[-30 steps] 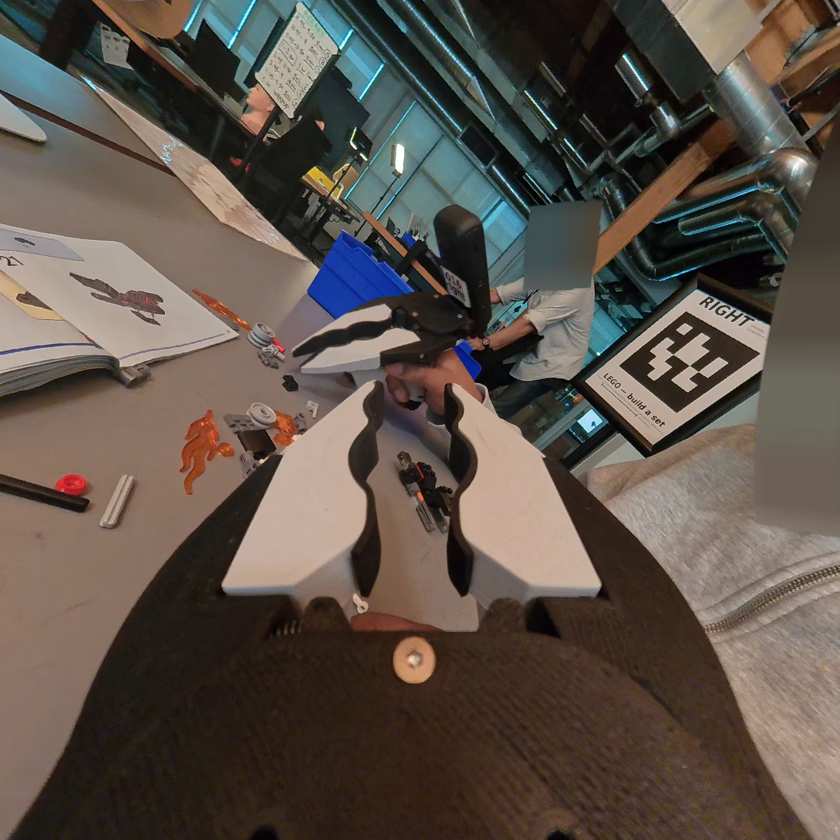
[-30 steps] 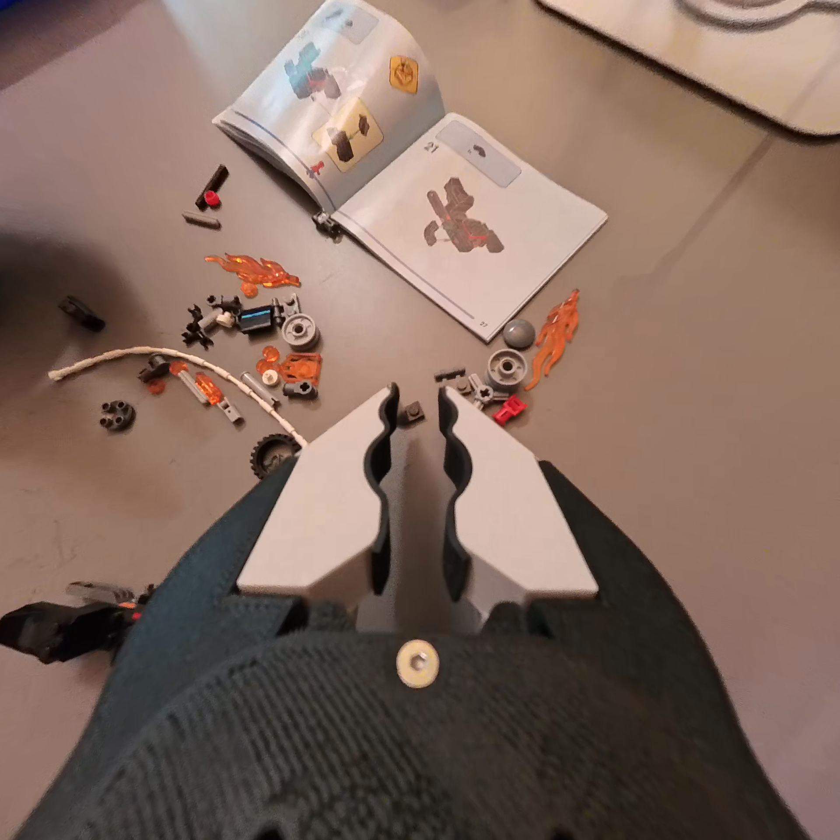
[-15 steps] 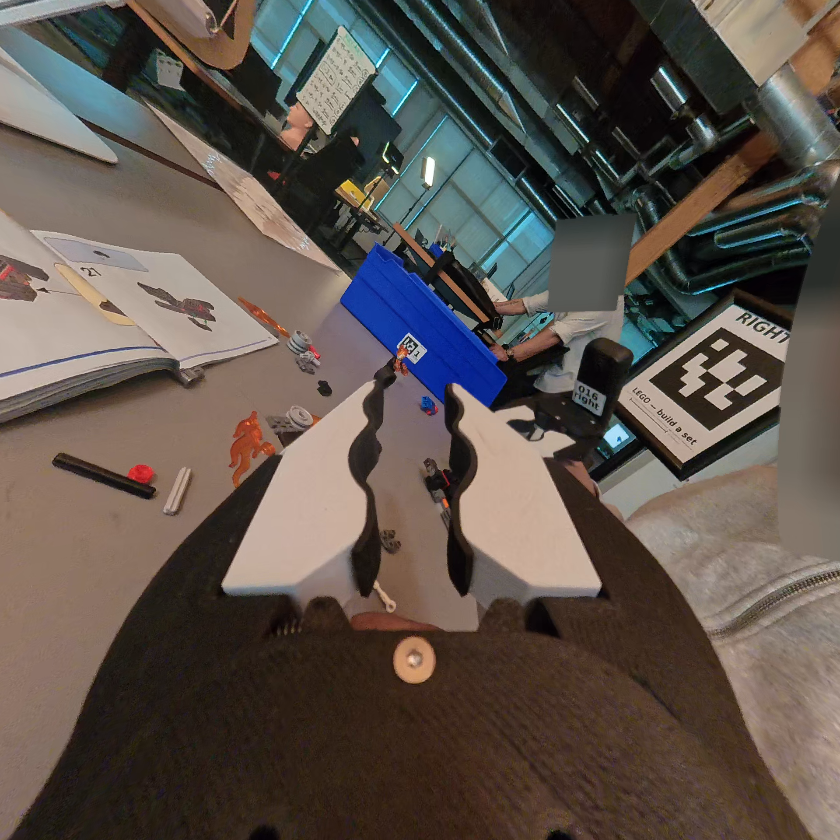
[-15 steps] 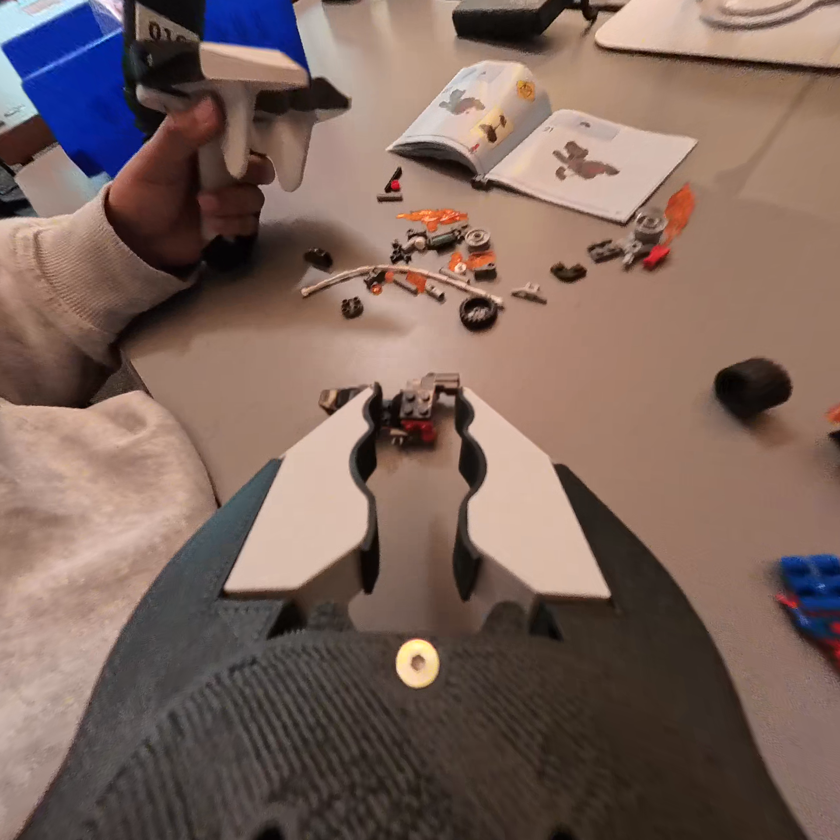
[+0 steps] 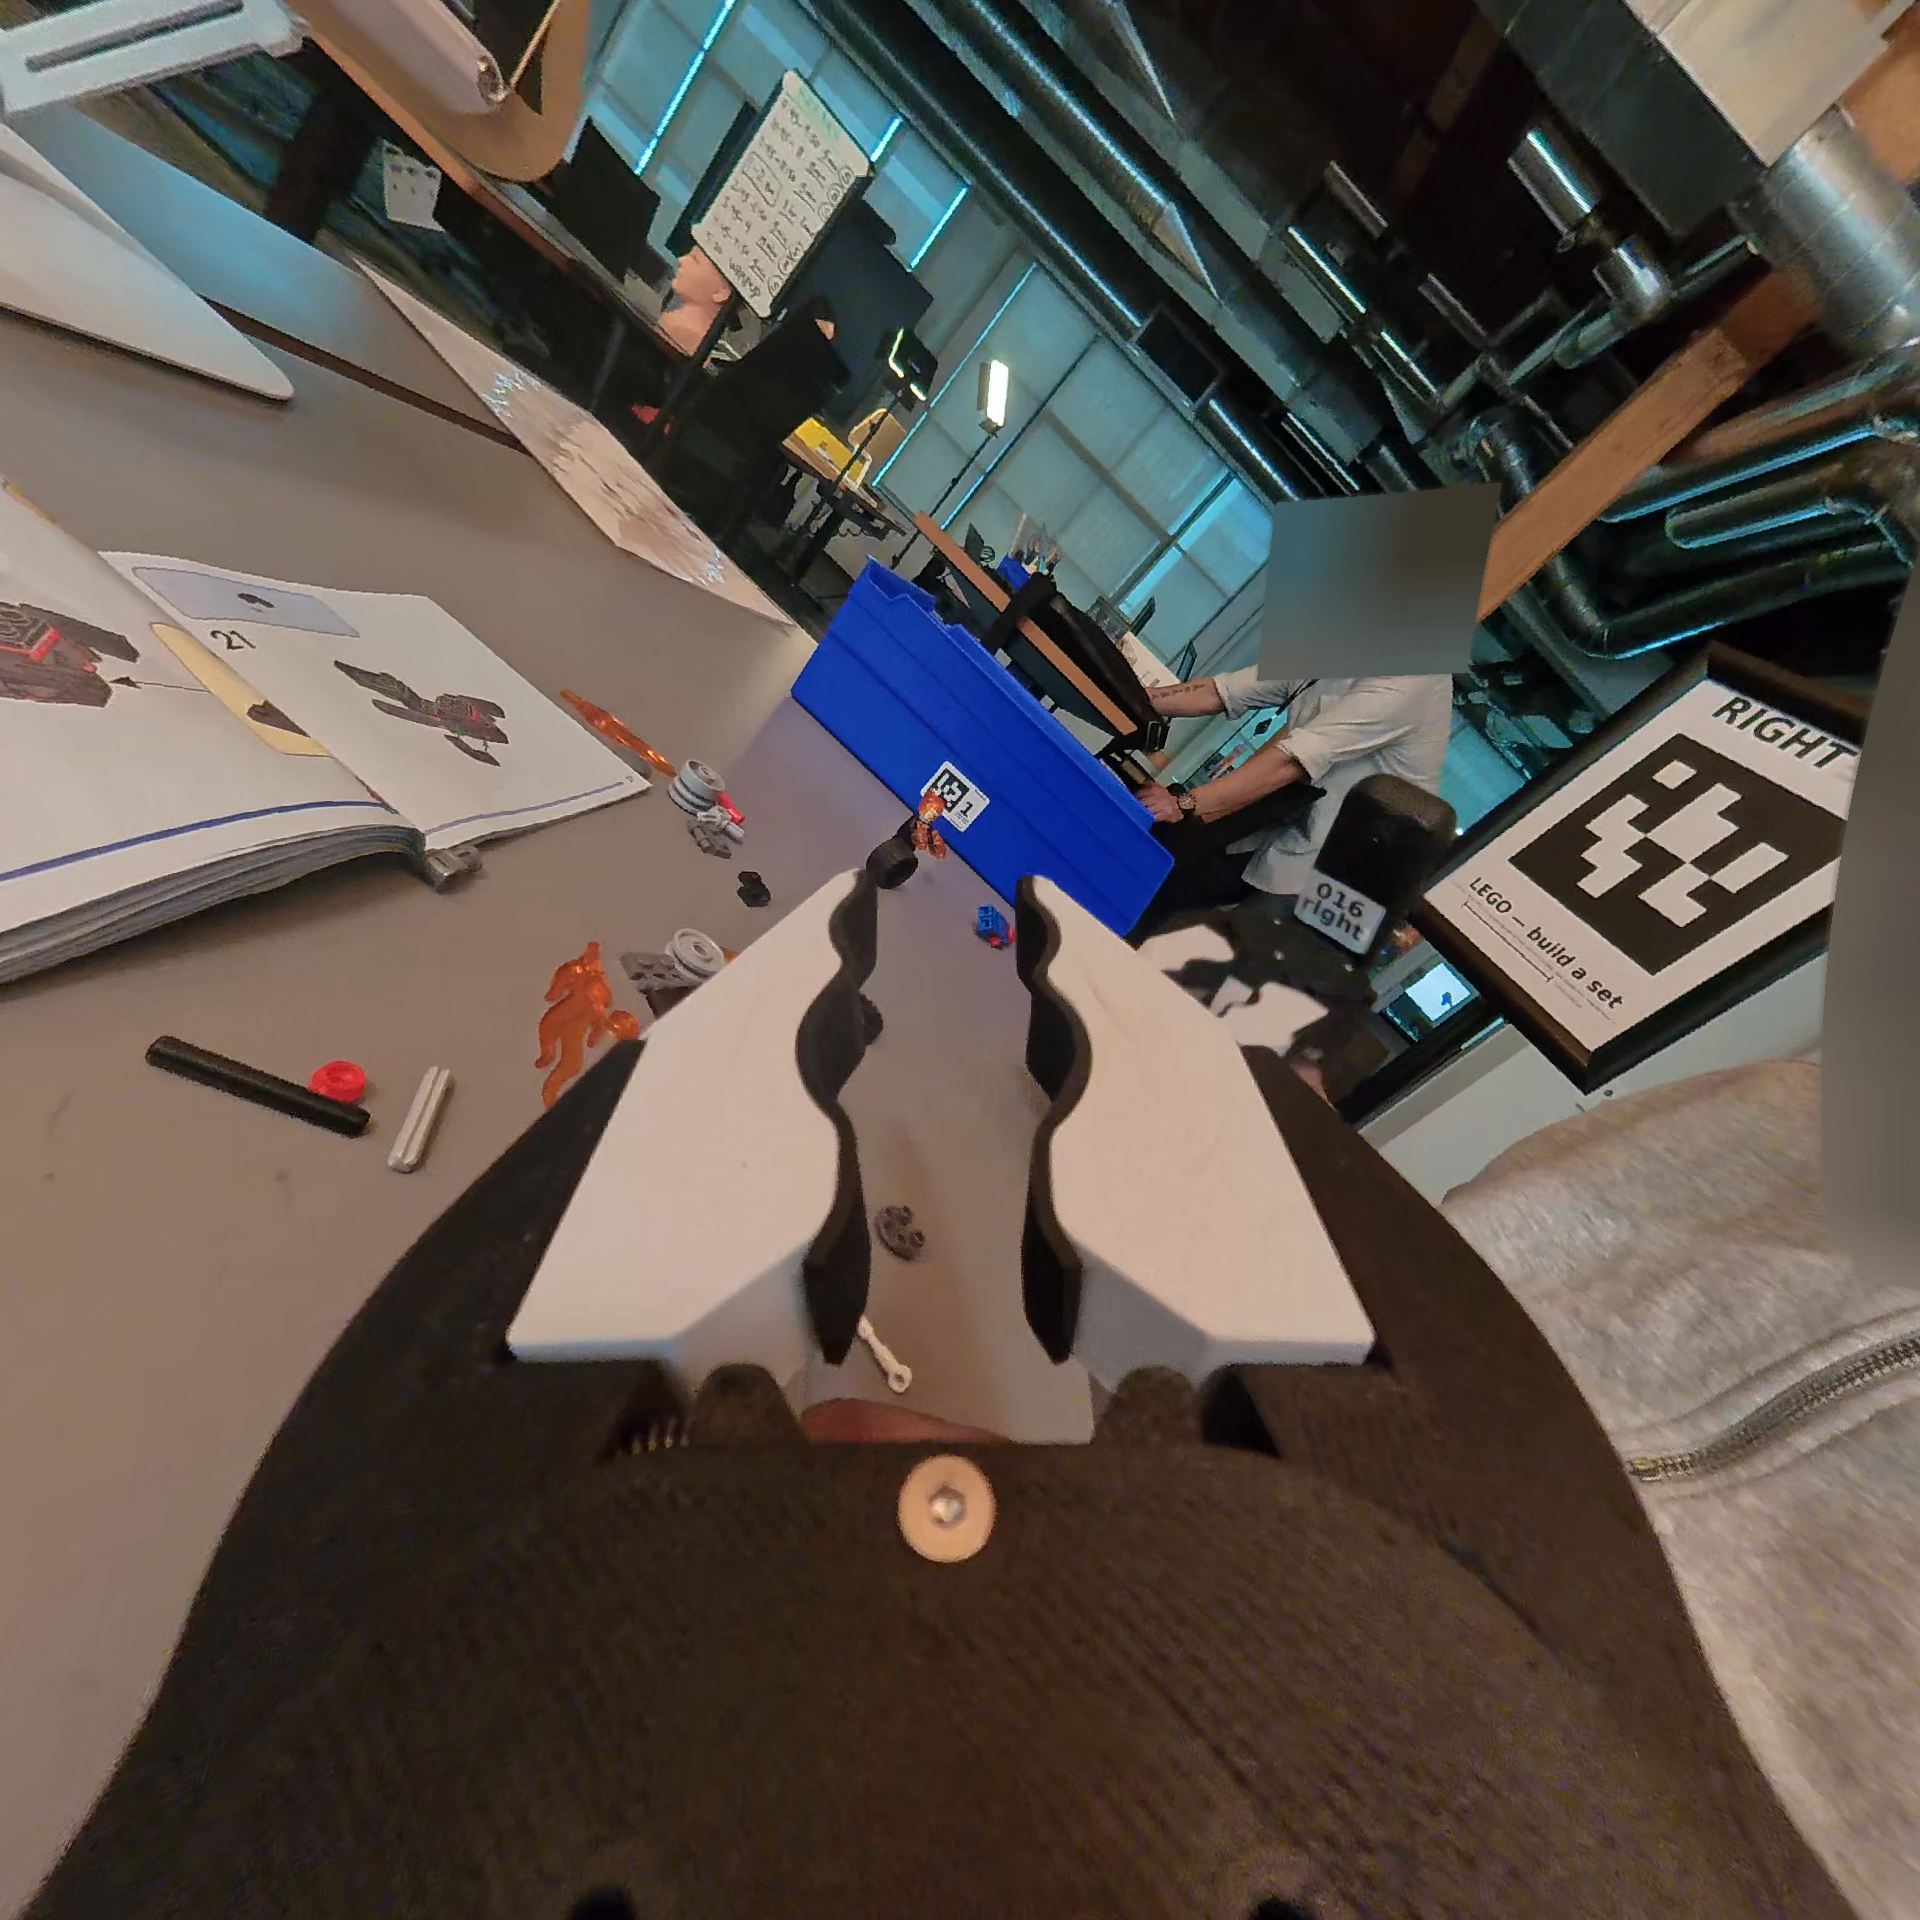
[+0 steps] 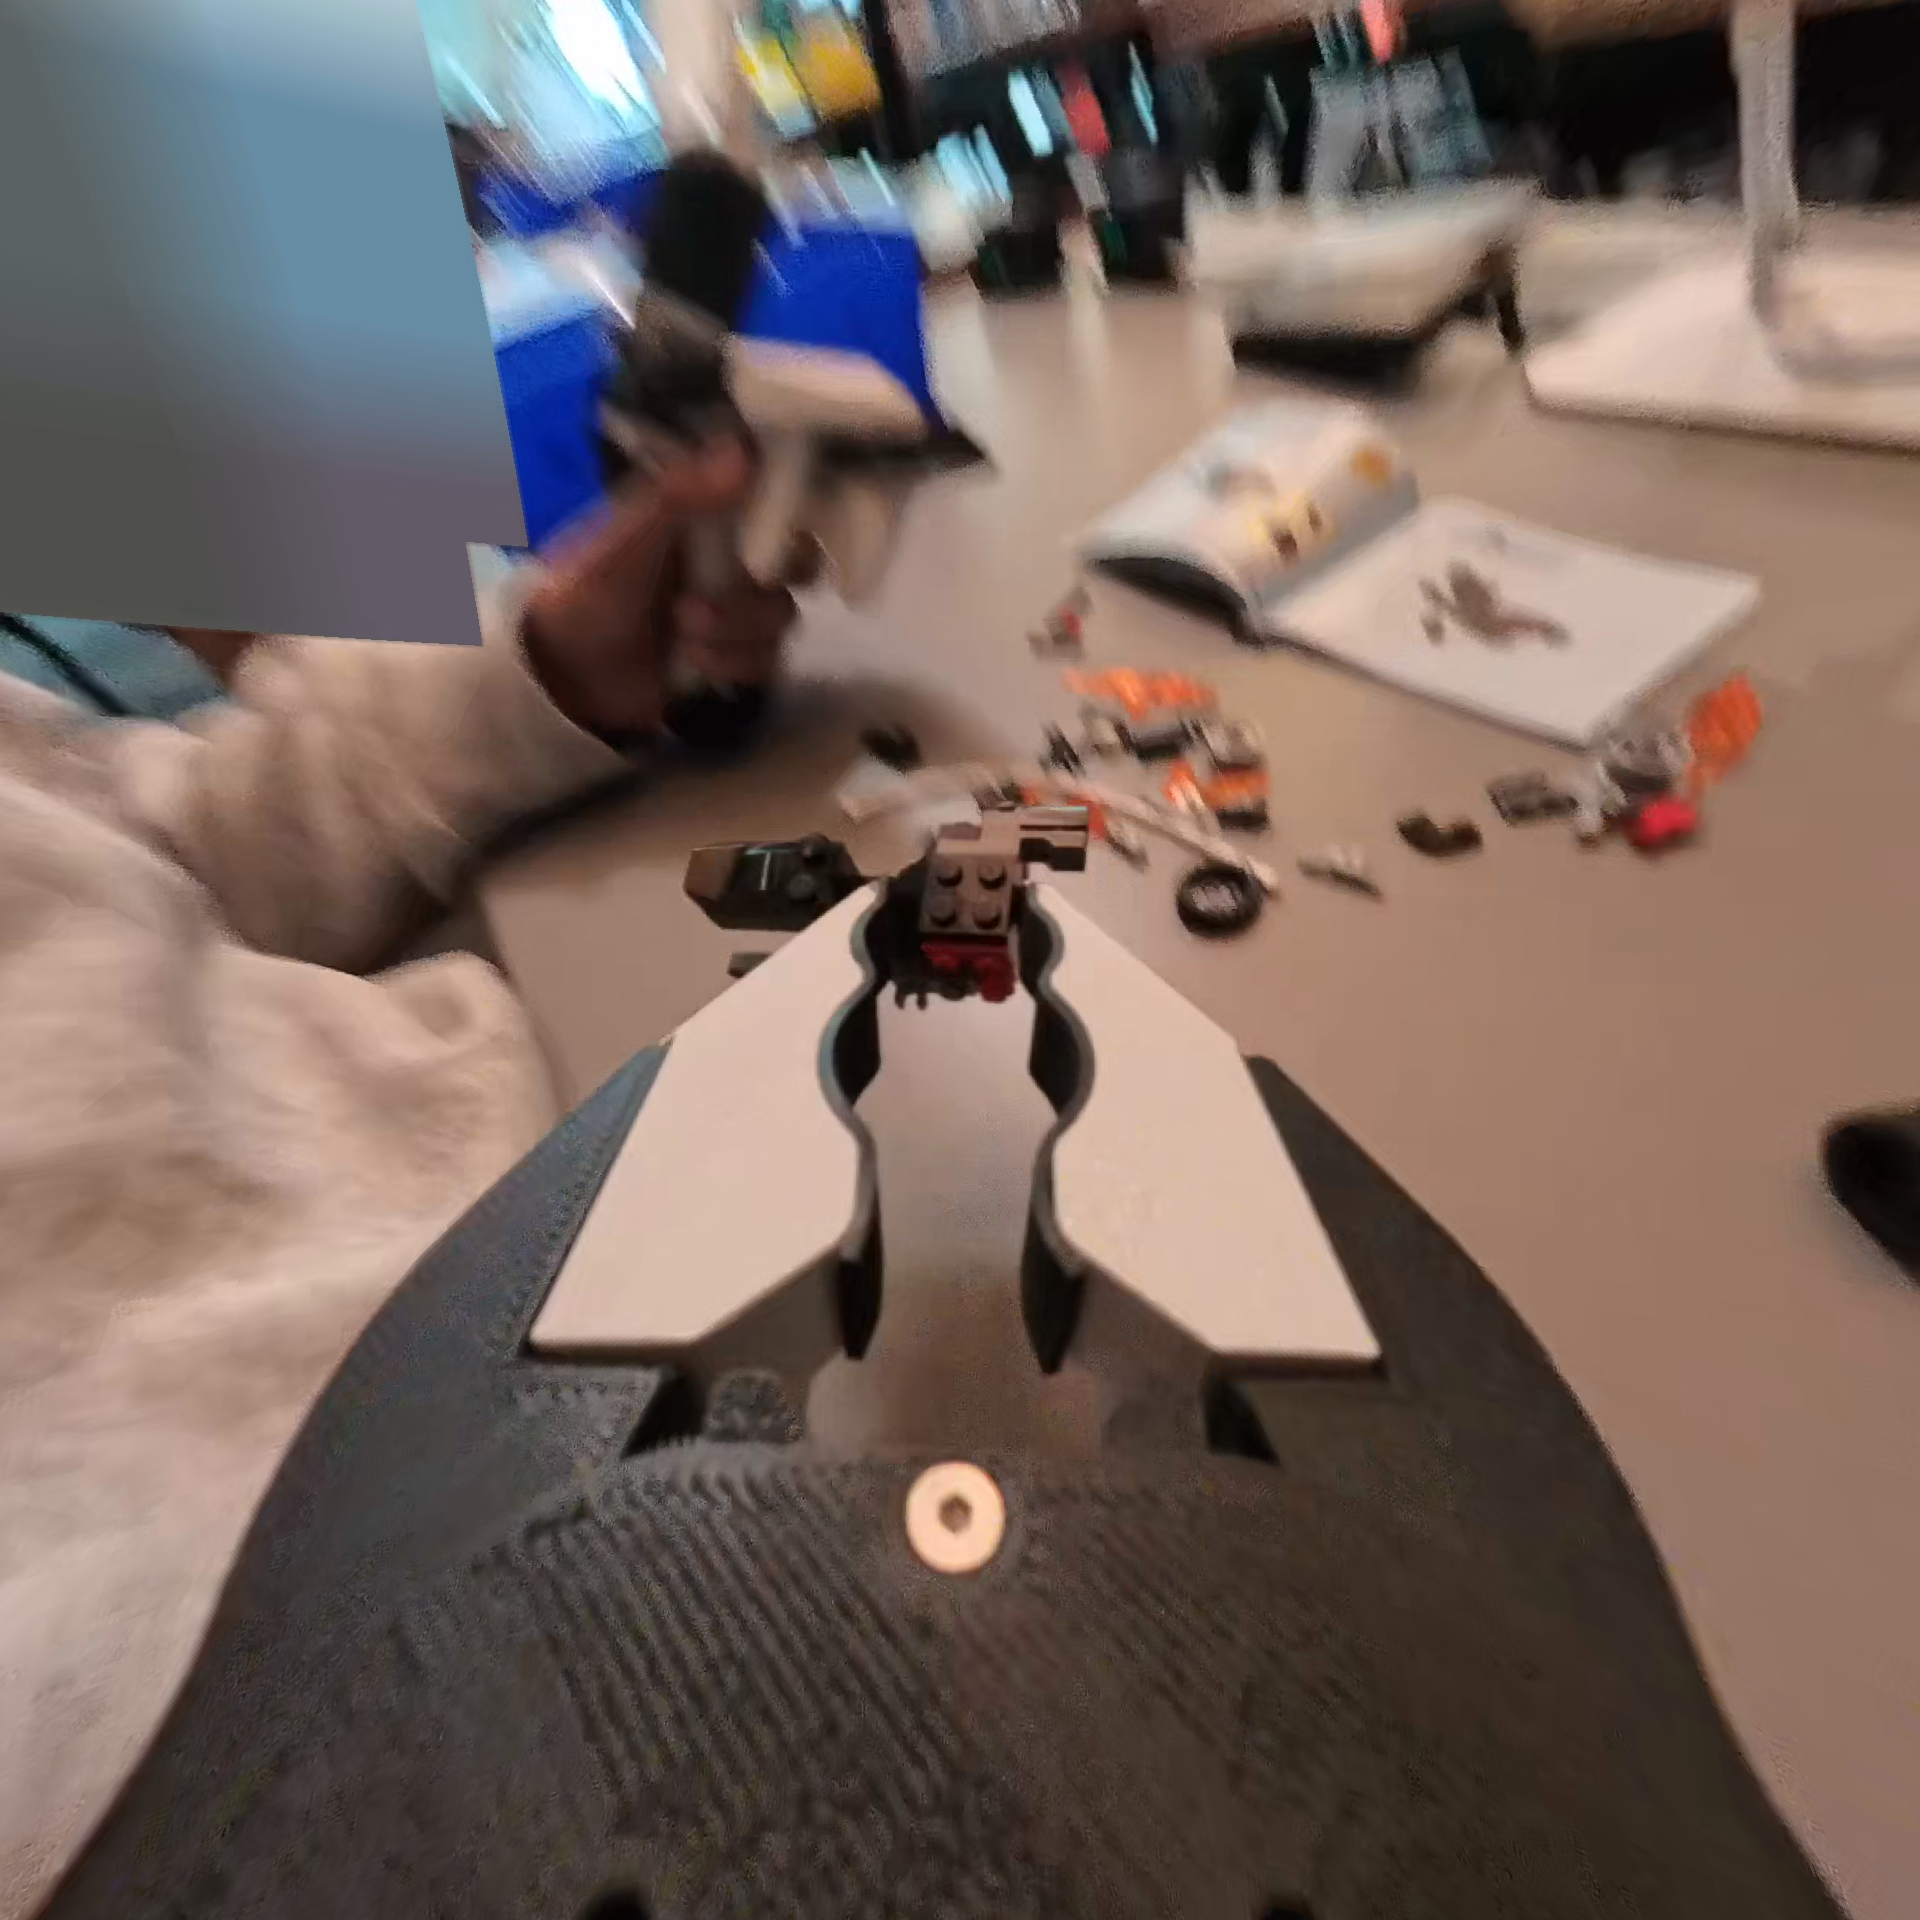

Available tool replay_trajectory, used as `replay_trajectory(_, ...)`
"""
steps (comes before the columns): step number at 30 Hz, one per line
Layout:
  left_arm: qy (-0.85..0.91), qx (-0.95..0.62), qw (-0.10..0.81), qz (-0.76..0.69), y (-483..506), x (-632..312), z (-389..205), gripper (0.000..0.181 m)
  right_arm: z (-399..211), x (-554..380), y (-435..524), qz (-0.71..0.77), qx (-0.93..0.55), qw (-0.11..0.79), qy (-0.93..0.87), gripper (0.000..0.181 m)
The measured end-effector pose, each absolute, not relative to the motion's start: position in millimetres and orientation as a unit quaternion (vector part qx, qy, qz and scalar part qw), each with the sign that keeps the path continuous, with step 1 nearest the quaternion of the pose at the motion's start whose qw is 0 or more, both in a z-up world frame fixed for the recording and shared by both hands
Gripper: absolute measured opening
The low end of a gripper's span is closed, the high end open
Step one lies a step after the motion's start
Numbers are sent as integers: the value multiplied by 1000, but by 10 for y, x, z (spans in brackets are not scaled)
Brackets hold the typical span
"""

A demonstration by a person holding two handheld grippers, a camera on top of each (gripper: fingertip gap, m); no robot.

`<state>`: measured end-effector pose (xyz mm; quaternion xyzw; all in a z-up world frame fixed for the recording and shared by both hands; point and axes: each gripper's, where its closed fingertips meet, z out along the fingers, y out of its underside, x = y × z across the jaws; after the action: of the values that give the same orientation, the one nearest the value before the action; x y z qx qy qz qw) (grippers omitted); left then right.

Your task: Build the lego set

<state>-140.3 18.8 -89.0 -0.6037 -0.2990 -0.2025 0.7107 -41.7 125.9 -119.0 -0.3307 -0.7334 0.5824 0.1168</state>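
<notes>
While clamped crosswise in right gripper [image 6: 948, 940] jaws, lego model [image 6: 961, 894], long axis left-right; left gripper [image 5: 940, 904] jaws apart, empty.

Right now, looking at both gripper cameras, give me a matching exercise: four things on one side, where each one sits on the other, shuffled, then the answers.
Things:
1. partly built lego model
2. red round stud
3. blue bin
4. small dark grey round piece

Places:
A. on the table seen between the left gripper's open jaws
B. far table edge, behind the minifigure
C. gripped at the right gripper's tips
D. touching the black rod

Pairs: 1-C, 2-D, 3-B, 4-A
</notes>
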Motion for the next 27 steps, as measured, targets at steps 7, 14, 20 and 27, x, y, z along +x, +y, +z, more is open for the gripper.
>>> replay_trajectory(7,-295,-603,711,-207,195,-1378,-882,24,-171,-127,1649,852,-197,-62,-482,21)
replay_trajectory(14,-294,-604,711,-208,198,-1368,-881,24,-51,-53,1845,905,-148,-138,-374,21)
replay_trajectory(20,-293,-605,710,-209,204,-1366,-887,24,-60,-17,1896,910,-130,-162,-358,21)
replay_trajectory(27,-293,-605,710,-211,207,-1362,-889,24,-87,4,1812,902,-128,-164,-380,22)
